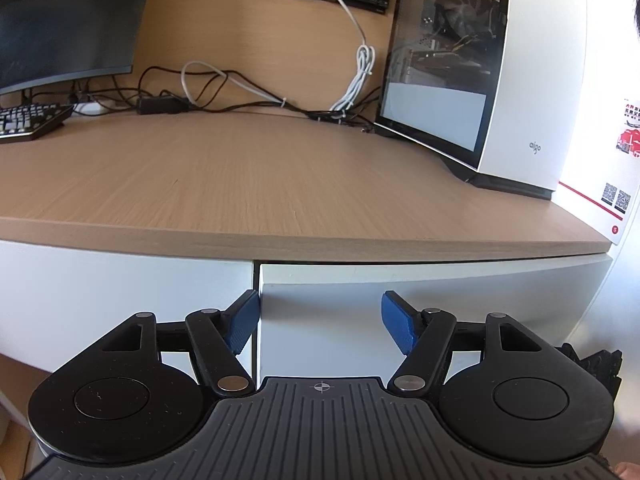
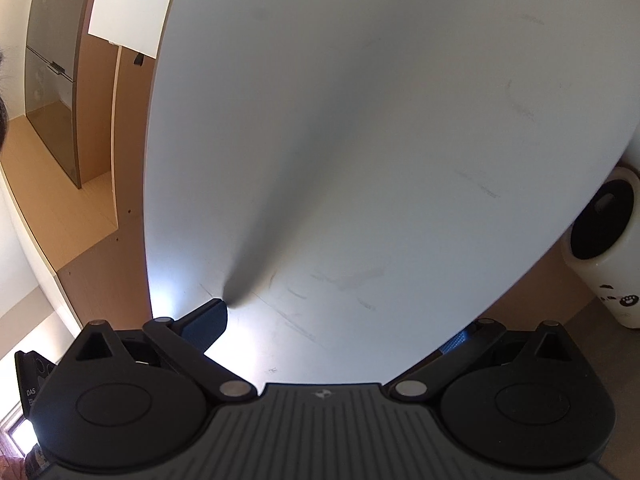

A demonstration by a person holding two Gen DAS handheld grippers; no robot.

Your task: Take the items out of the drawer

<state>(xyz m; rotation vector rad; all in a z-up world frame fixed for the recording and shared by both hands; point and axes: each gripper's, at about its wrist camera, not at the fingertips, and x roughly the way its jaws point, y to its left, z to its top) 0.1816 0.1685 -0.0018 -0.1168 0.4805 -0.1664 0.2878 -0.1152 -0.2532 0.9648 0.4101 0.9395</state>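
**Both grippers parked at the drawer fronts, nothing grabbed**

The left gripper [image 1: 320, 322] hangs right in front of a white drawer front [image 1: 420, 312] under the wood-grain desk [image 1: 260, 184], blue ribbed pads spread wide with nothing between them. One pad sits at the vertical gap beside the neighbouring white panel [image 1: 120, 288]. Drawer looks closed, so no contents visible.

The right gripper [image 2: 340, 328] is jammed up against a smooth, scuffed white panel [image 2: 360, 140]. Its fingers are spread too, the panel's edge running between them, one pad half hidden behind it.

On the desk: a glossy white PC case [image 1: 532, 80], tangled cables [image 1: 240, 96], a monitor [image 1: 68, 20].
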